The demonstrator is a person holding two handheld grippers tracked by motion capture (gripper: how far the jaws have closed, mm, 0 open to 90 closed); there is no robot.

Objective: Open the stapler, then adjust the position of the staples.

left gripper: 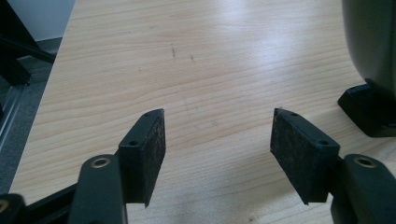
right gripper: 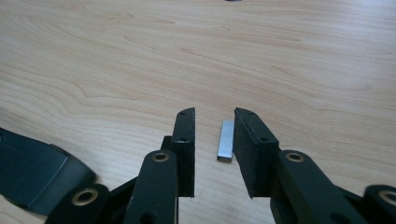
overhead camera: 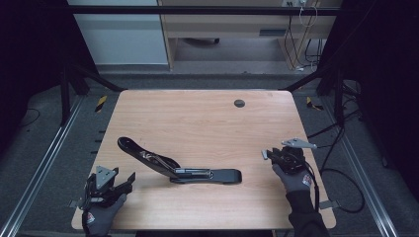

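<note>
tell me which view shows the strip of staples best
The right gripper view: the small silver staple strip lies flat on the table between that gripper's open jaws, apart from both pads. The high view is too coarse to make it out.

My left gripper (overhead camera: 129, 177): lower left of the high view, gloved hand (overhead camera: 101, 210) behind, jaws apart, nothing between. My right gripper (overhead camera: 265, 154): right of frame, gloved hand (overhead camera: 292, 178) below, jaws parted, pads (right gripper: 186, 135) pressing nothing.
</note>
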